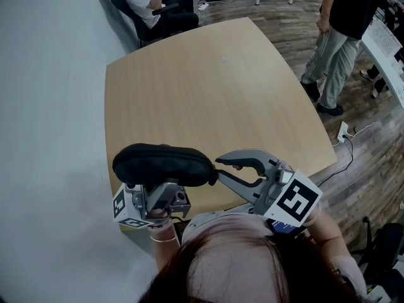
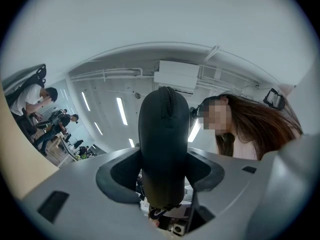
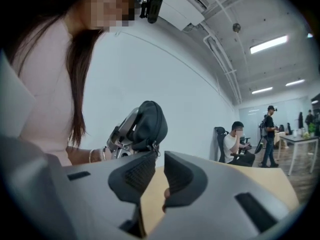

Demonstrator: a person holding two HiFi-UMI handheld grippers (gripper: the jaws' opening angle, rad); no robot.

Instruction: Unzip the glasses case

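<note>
Over the table (image 1: 189, 81), left hand-held gripper (image 2: 164, 174) clamps glasses case (image 1: 163, 164).

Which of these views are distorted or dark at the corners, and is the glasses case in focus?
Head view: even light, table edges bow slightly, glasses case sharp. Left gripper view: strong fisheye, black corners, ceiling lights glare behind the dark case. Right gripper view: same fisheye and corners; case sharp.

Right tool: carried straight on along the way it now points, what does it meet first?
The near end of the glasses case, about at its zipper pull, just ahead of the right tool. The gap looks small, though depth is hard to judge.
</note>
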